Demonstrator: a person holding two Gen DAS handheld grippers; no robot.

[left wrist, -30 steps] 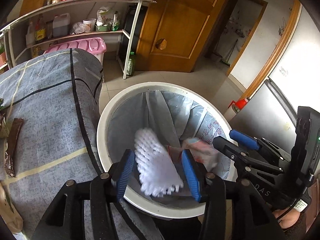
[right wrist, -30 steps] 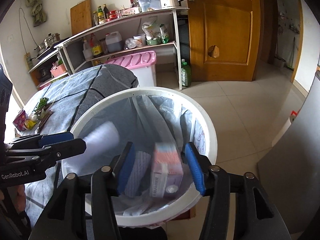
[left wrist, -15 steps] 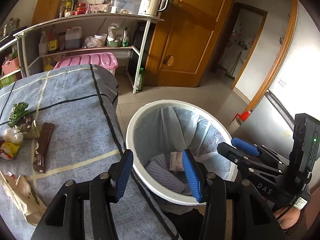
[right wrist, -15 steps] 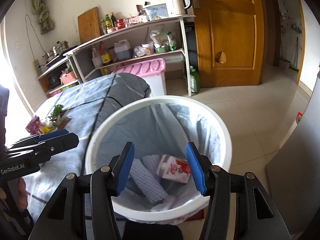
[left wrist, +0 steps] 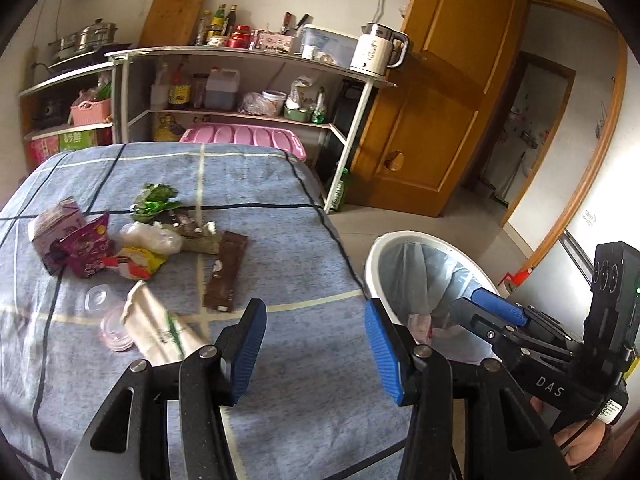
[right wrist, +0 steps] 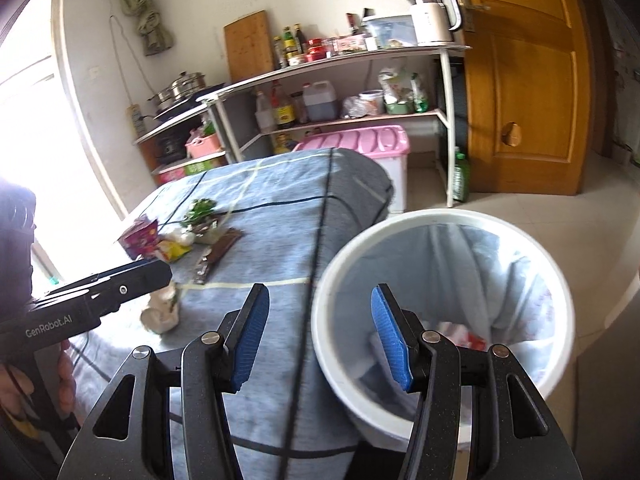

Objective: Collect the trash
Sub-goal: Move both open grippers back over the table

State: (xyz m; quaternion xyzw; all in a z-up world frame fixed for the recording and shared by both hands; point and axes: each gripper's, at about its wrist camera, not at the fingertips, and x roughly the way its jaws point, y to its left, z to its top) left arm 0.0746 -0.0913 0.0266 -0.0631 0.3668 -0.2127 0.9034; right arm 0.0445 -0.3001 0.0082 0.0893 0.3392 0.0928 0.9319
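Swinging off the white round plastic bin (right wrist: 442, 312) with both loads dropped inside, the left tool (left wrist: 314, 350) and right tool (right wrist: 318, 336) hang spread and empty. Remaining wrappers (left wrist: 104, 246) lie on the blue-grey clothed bench (left wrist: 280, 256) at ten o'clock. Readable: "GenRobot.AI", "DAS".

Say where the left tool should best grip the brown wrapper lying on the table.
Probably across a long edge of the brown wrapper, near its middle, coming from above. It lies flat on the cloth, long and narrow, with bare cloth along its right side; other trash crowds its far end, so the nearer half is freer.
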